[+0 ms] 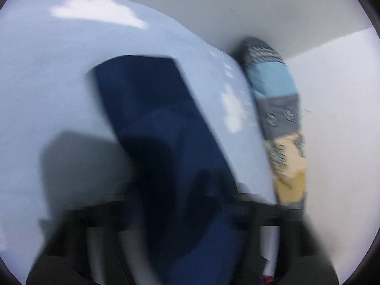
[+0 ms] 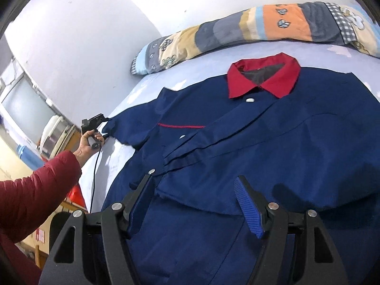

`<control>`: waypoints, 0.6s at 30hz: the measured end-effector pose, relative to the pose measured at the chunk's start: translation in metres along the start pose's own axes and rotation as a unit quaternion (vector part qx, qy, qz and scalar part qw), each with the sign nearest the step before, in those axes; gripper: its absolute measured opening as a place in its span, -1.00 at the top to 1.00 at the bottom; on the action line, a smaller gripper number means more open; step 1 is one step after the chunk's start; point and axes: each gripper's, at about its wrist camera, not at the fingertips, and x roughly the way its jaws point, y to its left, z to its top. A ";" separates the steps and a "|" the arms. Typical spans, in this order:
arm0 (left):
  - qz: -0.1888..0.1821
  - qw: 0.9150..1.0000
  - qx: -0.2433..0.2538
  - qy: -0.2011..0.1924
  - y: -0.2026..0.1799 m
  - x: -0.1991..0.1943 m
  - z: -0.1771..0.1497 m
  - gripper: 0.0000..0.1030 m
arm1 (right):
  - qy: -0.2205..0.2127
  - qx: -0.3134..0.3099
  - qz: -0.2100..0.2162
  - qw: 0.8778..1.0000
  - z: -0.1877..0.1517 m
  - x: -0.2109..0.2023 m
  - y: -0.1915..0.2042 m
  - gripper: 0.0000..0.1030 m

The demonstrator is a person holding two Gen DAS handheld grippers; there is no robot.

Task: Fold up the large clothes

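Observation:
A navy jacket (image 2: 261, 130) with a red collar (image 2: 263, 78) lies spread flat, front up, on a pale blue bed sheet (image 2: 194, 68). Its left sleeve (image 1: 152, 109) stretches out sideways. My left gripper (image 2: 105, 124), held by a hand, sits at that sleeve's cuff and looks shut on it. In the blurred left wrist view the sleeve runs back between the left gripper's (image 1: 187, 190) fingers. My right gripper (image 2: 193, 190) hovers open over the jacket's lower front, with its blue-padded fingers (image 2: 247, 204) apart and nothing gripped.
A patchwork pillow (image 2: 237, 33) lies along the white wall behind the jacket; the same pillow (image 1: 273, 99) shows beside the sheet (image 1: 47, 83). A person's red-sleeved arm (image 2: 35, 185) reaches in from the left. A window and furniture (image 2: 30, 123) stand beyond the bed's left edge.

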 end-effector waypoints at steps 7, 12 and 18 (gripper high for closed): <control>-0.036 0.994 0.102 -0.013 -0.074 -0.032 -0.031 0.97 | -0.030 0.038 -0.003 0.999 0.010 -0.014 -0.013 -0.35; -0.071 0.972 0.223 -0.002 -0.172 -0.078 -0.080 0.97 | -0.092 0.068 -0.011 0.993 0.022 -0.054 -0.029 -0.35; -0.151 0.915 0.372 0.036 -0.303 -0.143 -0.225 0.96 | -0.179 0.109 -0.034 0.977 0.031 -0.118 -0.055 -0.36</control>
